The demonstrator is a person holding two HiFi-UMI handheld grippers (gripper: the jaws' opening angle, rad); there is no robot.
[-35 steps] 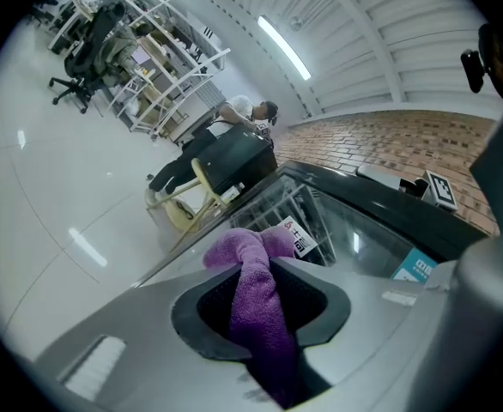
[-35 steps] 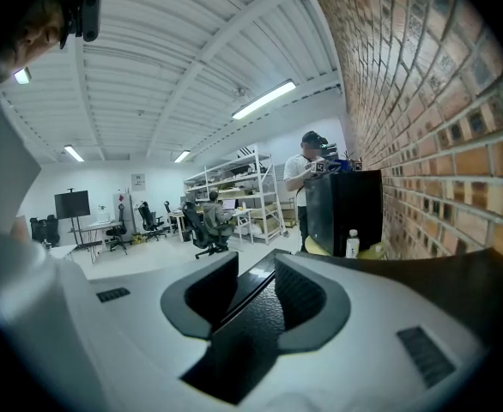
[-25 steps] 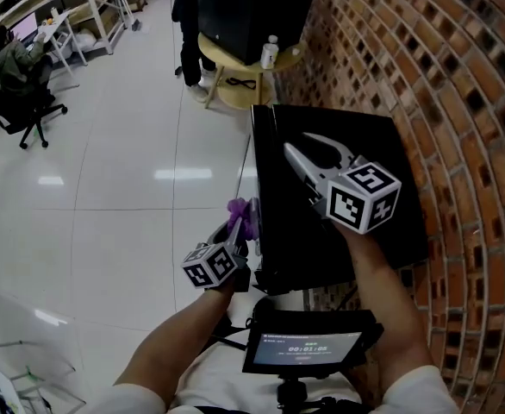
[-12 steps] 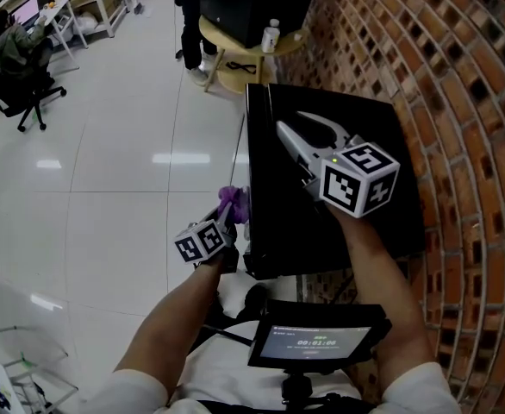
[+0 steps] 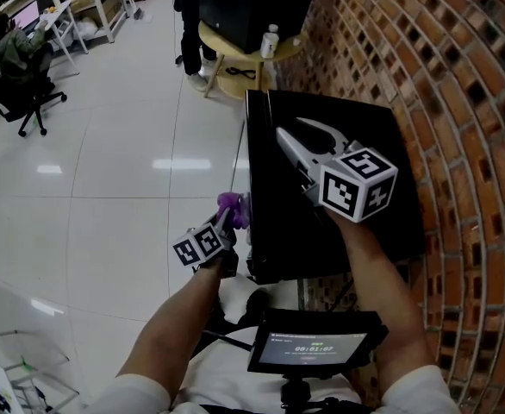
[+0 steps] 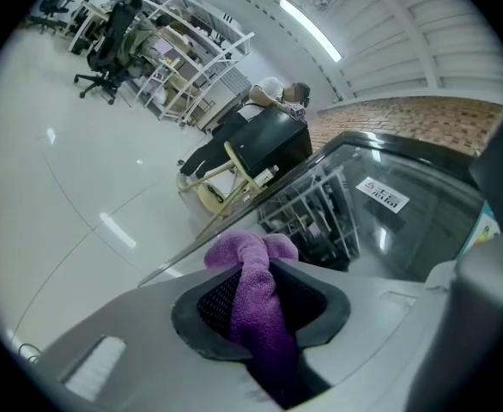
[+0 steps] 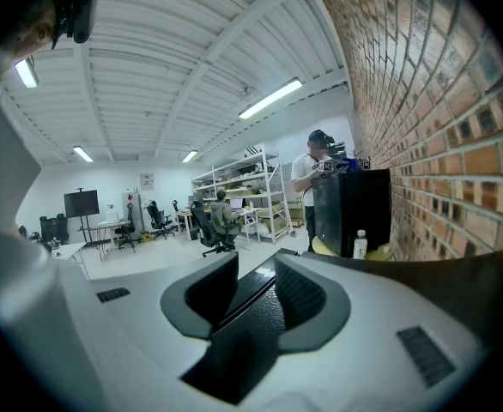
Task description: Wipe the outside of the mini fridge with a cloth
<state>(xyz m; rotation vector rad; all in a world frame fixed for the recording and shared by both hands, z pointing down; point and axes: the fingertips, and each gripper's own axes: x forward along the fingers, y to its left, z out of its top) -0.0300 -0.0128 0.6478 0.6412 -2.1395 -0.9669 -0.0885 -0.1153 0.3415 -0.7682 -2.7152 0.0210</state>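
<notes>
The black mini fridge (image 5: 339, 197) stands against the brick wall. Its glass-fronted face (image 6: 380, 221) is on the left in the head view. My left gripper (image 5: 232, 212) is shut on a purple cloth (image 5: 230, 202) beside that face, just below the top edge. In the left gripper view the cloth (image 6: 256, 290) sits bunched between the jaws and sticks out past the tips. My right gripper (image 5: 291, 129) hovers over the fridge's top, open, with nothing between its fingers. Between its jaws only the fridge's black top (image 7: 247, 320) shows.
A brick wall (image 5: 459, 145) runs along the right. Behind the fridge, a round yellow table (image 5: 235, 59) carries a black cabinet (image 5: 244, 7) and a bottle (image 5: 270, 43), with a person (image 5: 188, 15) beside it. White floor (image 5: 106, 197) spreads left, towards an office chair (image 5: 24, 102).
My left gripper has sunk a little along the fridge's left face with the cloth still in it. The right gripper has stayed where it was above the top.
</notes>
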